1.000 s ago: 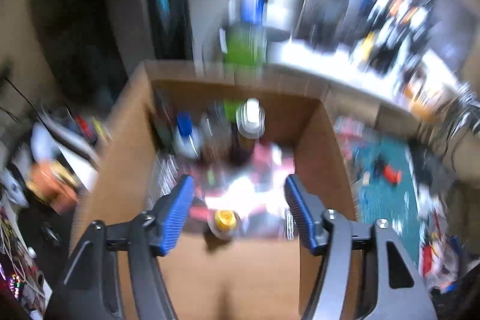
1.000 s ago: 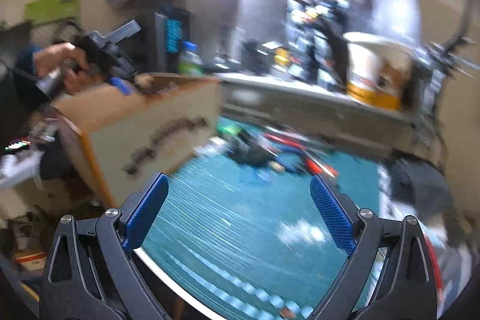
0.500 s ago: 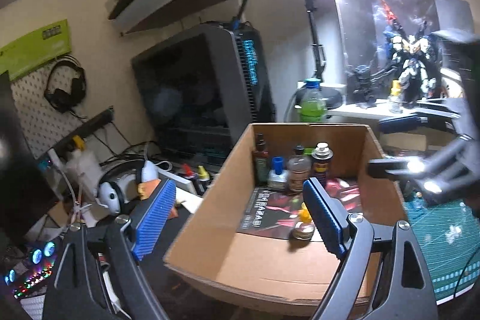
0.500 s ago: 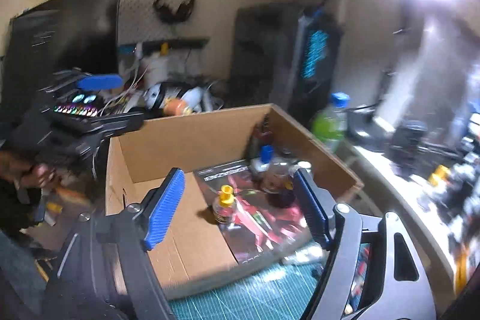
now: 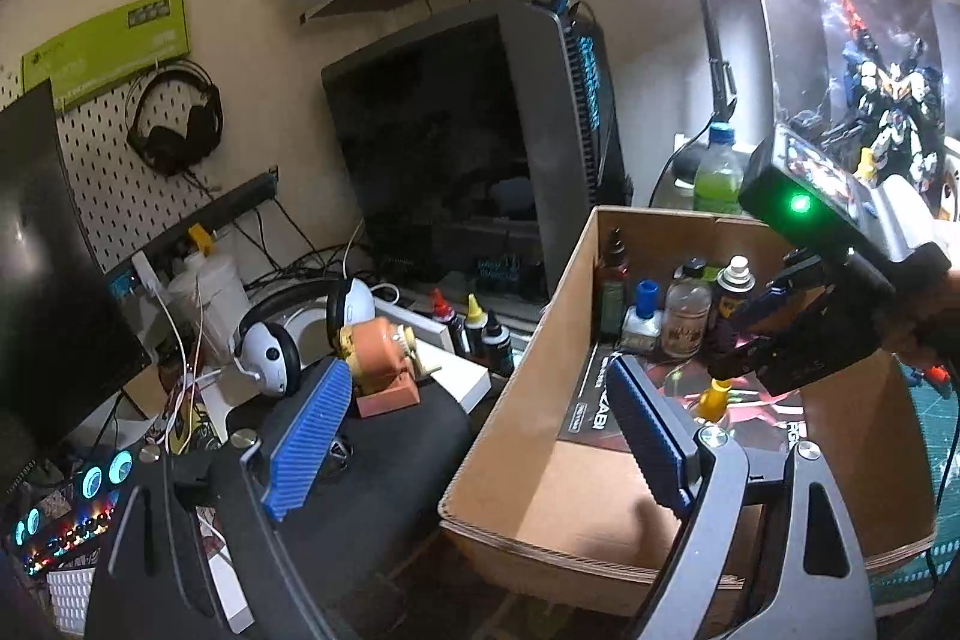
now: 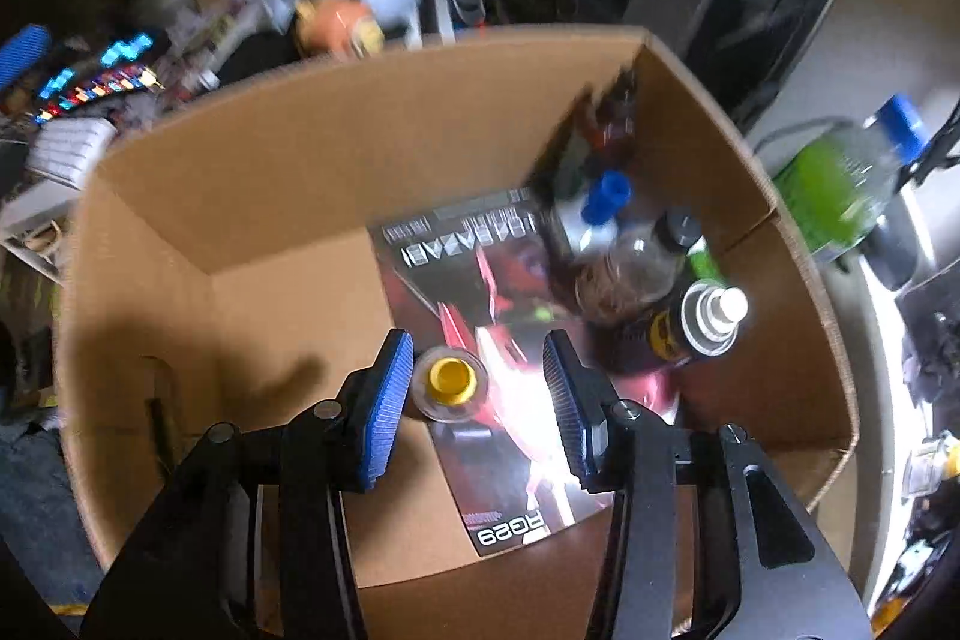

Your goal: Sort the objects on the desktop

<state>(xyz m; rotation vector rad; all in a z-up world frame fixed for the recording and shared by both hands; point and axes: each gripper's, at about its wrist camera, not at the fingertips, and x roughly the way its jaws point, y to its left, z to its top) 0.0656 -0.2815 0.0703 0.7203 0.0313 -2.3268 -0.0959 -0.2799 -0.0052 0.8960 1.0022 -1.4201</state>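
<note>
The right tool [image 6: 478,394] pointed steeply down into the cardboard box [image 6: 288,142], its jaws closing with the small yellow-capped bottle [image 6: 451,383] between them; the left pad sat just beside the bottle, the right pad apart from it, so nothing was gripped yet. The bottle stood upright on the box floor at the near-left edge of the glossy model-kit sheet [image 6: 480,280], alone and well apart from the other bottles, which probably made it the easy one to reach from above. The left tool [image 5: 474,436] hung wide open and empty outside the box, over its near-left corner, likely held aside to leave the right one room.

Deeper in the box, against the far-right wall, a cluster stood upright: a spray can [image 6: 702,322], a clear jar with a dark cap [image 6: 636,268], a blue-capped bottle [image 6: 600,205] and a dark dropper bottle [image 6: 612,112] in the corner. They were clear of the closing jaws. Left of the box on the counter lay white headphones [image 5: 270,346] and an orange figurine [image 5: 378,352]; behind the box stood a green drink bottle [image 5: 717,172] and a dark computer case [image 5: 456,142]
</note>
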